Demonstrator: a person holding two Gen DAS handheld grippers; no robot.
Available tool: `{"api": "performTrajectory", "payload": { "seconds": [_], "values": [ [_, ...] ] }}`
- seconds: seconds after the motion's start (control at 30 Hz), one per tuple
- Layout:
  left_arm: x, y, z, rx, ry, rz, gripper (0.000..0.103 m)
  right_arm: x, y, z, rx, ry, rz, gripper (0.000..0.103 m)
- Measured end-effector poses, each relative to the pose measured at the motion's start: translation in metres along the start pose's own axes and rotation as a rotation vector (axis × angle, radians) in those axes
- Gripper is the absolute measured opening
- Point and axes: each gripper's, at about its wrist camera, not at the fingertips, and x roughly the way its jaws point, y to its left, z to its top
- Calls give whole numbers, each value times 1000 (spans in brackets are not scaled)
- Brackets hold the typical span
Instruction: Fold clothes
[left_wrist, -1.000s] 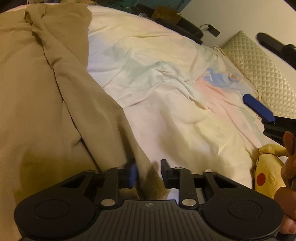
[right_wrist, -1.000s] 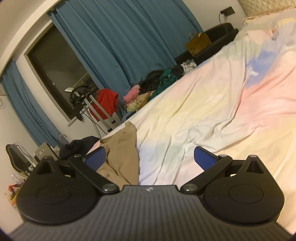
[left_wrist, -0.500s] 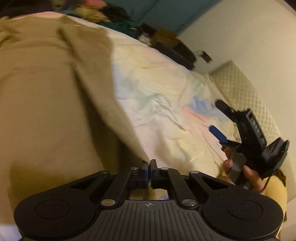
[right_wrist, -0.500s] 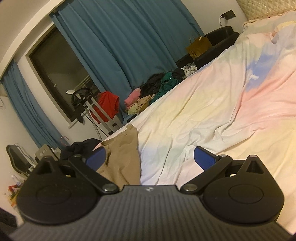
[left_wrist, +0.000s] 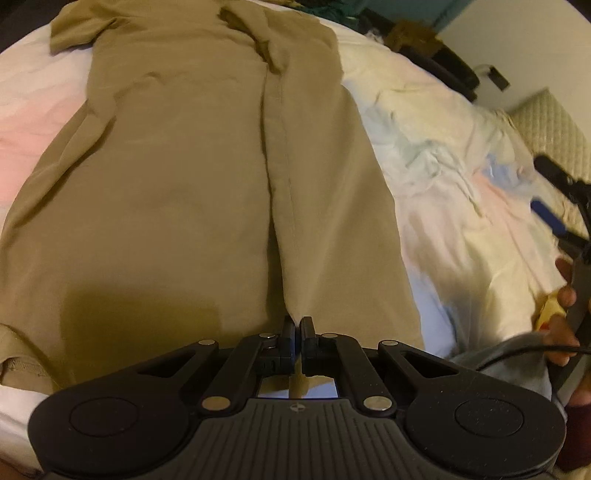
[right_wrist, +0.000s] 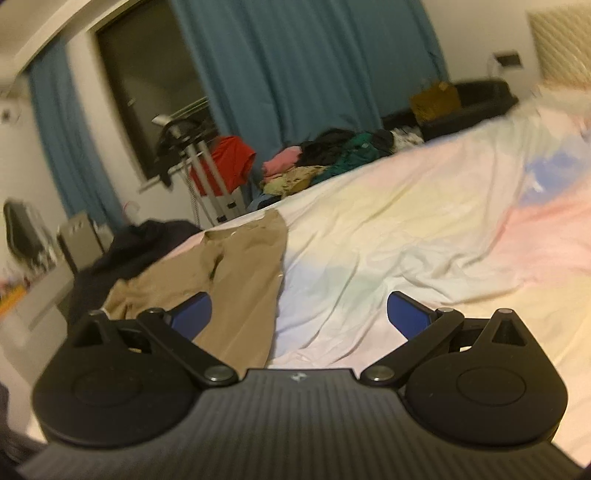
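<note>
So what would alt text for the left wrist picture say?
The left gripper, fingers shut, pinches the near edge of tan trousers spread across a pastel bedsheet. At far right, a hand holds the open right gripper.

A home bedroom: pastel bed sheet (right_wrist: 406, 236) across the middle, blue curtains (right_wrist: 295, 66) at twelve o'clock, clothes pile (right_wrist: 332, 158) beneath them, quilted headboard (right_wrist: 561, 40) at two o'clock.

I am looking at matt khaki woven-cloth trousers (left_wrist: 192, 177) lying soft and lightly creased on a rumpled pastel cotton-like bedsheet (left_wrist: 454, 206); my left gripper (left_wrist: 296, 334) of matt black ribbed plastic is showing dull metal pivot pins.
</note>
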Motion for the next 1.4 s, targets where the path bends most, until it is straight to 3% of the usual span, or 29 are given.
{"api": "performTrajectory", "payload": {
  "seconds": [0.03,0.07,0.13,0.23,0.43,0.53,0.73,0.97,1.03,1.17,1.27,1.33,1.4],
  "values": [
    [-3,-1,-1,9,-16,11,18,0,6,-1,-29,-2,3,103],
    [-7,-2,-1,16,-33,22,39,0,13,-2,-50,-1,10,103],
    [-16,-1,-2,21,-70,33,58,3,25,-1,-79,7,30,103],
    [-24,-3,10,34,-138,56,60,11,43,15,-72,5,50,103],
    [-3,-5,89,9,-255,141,61,41,55,60,92,-106,45,103],
    [27,-8,136,40,-313,212,61,70,48,47,59,-141,-1,103],
    [86,-12,229,103,-428,353,61,128,17,15,68,49,-58,103],
    [160,-9,301,193,-496,558,63,172,9,7,51,85,-60,103],
    [173,2,311,181,-483,636,66,182,7,1,55,113,-56,103],
    [164,28,308,53,-534,681,75,193,-1,-3,94,139,-58,103],
    [137,41,286,-40,-609,688,75,198,-4,-6,117,150,-59,103],
    [123,51,278,-99,-624,710,75,199,-4,-9,118,154,-57,103],
    [112,63,272,-136,-615,670,76,199,-2,-10,112,152,-53,103]
  ]
}}
